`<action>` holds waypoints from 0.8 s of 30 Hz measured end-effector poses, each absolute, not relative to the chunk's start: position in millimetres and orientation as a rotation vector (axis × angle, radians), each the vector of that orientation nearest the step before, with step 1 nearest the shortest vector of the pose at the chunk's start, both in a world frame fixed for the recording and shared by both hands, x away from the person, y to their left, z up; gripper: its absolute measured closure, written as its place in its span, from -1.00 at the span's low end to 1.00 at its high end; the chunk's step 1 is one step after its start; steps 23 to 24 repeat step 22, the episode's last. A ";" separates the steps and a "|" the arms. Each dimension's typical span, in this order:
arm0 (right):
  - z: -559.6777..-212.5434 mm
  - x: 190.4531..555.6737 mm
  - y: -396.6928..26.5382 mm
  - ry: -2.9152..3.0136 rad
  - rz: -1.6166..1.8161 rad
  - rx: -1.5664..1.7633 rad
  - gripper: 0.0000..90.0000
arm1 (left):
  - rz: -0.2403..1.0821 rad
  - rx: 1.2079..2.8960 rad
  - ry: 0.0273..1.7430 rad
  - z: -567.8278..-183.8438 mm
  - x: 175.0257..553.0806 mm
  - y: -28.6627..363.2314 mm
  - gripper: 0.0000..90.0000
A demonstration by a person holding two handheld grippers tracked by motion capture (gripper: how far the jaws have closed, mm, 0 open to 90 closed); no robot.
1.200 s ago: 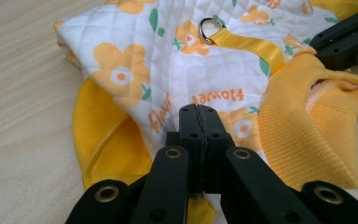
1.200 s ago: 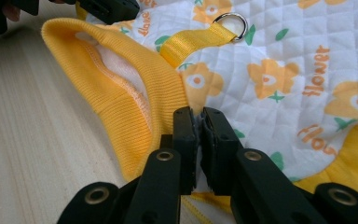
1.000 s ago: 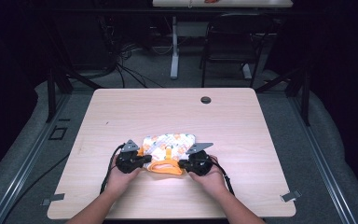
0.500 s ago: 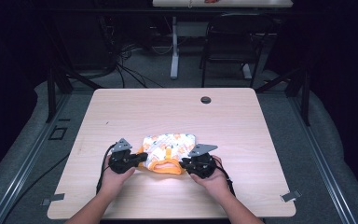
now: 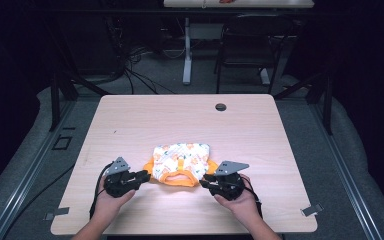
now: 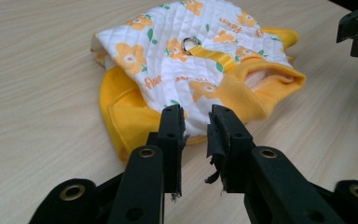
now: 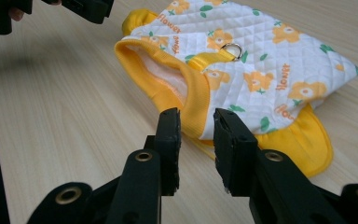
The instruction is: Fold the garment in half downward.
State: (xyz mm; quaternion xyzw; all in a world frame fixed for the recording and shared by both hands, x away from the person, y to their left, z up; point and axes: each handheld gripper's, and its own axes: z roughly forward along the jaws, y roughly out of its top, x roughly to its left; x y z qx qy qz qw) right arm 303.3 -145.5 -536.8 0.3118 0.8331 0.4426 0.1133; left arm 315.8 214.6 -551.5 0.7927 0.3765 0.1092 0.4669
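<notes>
Tongs [image 5: 142,176] [image 5: 206,181] just opening, empty; vest [image 5: 180,159] collar toward person.

The pale wood-grain desk [image 5: 280,150] carries a small quilted white garment [image 5: 181,160] with orange flowers and yellow trim, lying flat just ahead of and between the left tool [image 5: 142,176] and the right tool [image 5: 206,181]. A dark round grommet [image 5: 221,107] sits in the desk well beyond both tools.

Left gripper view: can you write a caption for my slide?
Open left gripper faces a folded flowery yellow pet vest on the table.
</notes>
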 end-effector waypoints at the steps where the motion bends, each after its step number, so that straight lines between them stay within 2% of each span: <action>1: -536.8 301.4 -148.9 2.446 1.288 0.912 0.57 | 0.271 1.937 0.934 -551.9 313.8 217.0 0.61; 5: -540.3 295.3 -157.2 2.450 1.264 0.937 0.56 | 0.287 1.921 0.968 -555.7 305.5 227.5 0.51; 13: -552.4 290.7 -170.1 2.433 1.268 1.011 0.47 | 0.323 1.921 1.009 -565.1 300.9 244.6 0.44; 24: -565.0 292.8 -163.6 2.452 1.229 1.018 0.42 | 0.378 1.984 0.981 -572.3 299.7 238.5 0.28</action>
